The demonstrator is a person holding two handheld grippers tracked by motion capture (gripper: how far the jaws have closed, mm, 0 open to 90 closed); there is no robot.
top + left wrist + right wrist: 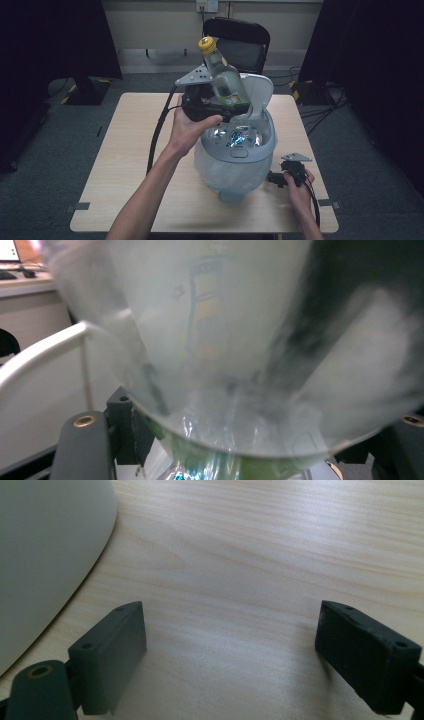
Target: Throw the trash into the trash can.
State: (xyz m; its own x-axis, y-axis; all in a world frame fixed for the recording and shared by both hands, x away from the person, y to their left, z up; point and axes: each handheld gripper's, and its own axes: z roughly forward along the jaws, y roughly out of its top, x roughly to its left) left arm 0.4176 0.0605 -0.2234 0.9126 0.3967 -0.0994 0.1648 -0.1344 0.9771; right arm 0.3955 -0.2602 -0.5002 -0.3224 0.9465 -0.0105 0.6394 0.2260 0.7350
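A clear plastic bottle [224,75] with a yellow cap and a green label is held tilted above the open white bin [265,145]. My left gripper [235,107] is shut on its lower part, cap pointing up and away. In the left gripper view the bottle [225,340] looms blurred right in front of the camera, between the two jaws. Shiny blue wrappers [235,136] lie inside the bin. My right gripper [272,178] rests low on the table at the bin's right, and in its own view the gripper [230,650] stands open over bare wood.
The bin's lid [257,92] stands raised behind the bottle, and a clear liner bag hangs over the bin body. The bin wall [45,555] curves close by the right gripper's left jaw. A black chair [240,37] stands beyond the wooden table [130,150].
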